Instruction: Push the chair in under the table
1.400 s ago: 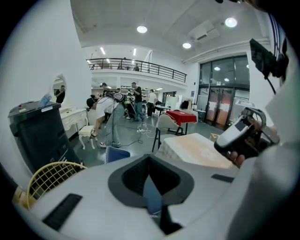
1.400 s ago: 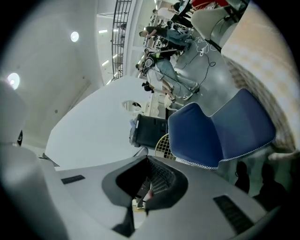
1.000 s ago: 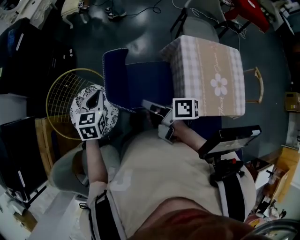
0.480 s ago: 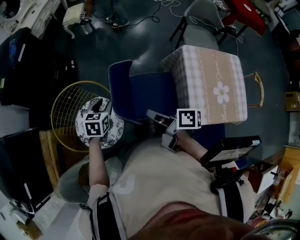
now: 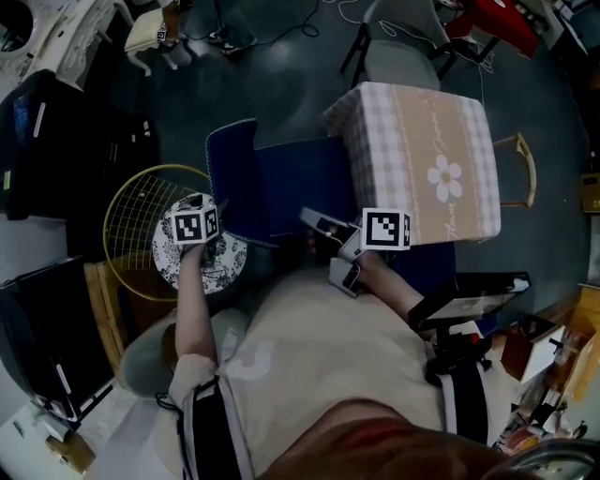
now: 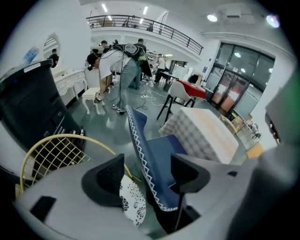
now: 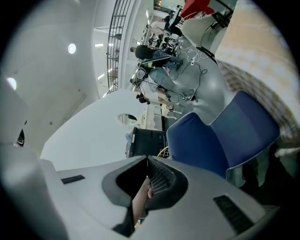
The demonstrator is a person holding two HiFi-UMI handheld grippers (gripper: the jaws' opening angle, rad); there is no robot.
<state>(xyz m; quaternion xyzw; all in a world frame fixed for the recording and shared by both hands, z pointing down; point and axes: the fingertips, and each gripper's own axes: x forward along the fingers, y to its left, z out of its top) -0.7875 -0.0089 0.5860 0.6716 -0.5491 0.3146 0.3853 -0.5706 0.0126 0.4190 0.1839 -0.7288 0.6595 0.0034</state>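
The blue chair (image 5: pixel 291 178) stands partly pulled out from the table (image 5: pixel 422 141), which wears a checked cloth with a flower print. Its backrest (image 5: pixel 230 178) has a white zigzag trim. My left gripper (image 6: pixel 145 176) points down at the backrest (image 6: pixel 147 159); its jaws have just been opening and stand open, with the trimmed edge showing in the gap and neither pad touching it. Its marker cube (image 5: pixel 197 225) sits just left of the backrest. My right gripper (image 5: pixel 319 223) hovers over the seat's near edge, shut, holding nothing.
A yellow wire chair (image 5: pixel 131 211) with a black-and-white patterned cushion (image 5: pixel 211 267) stands left of the blue chair. Black cases (image 5: pixel 56 141) lie further left. A grey chair (image 5: pixel 398 56) and a red one (image 5: pixel 497 23) stand beyond the table. People (image 6: pixel 119 70) stand in the background.
The left gripper's cube has sunk and moved toward the chair's backrest, off the patterned cushion. The right gripper has drifted slightly to the right.
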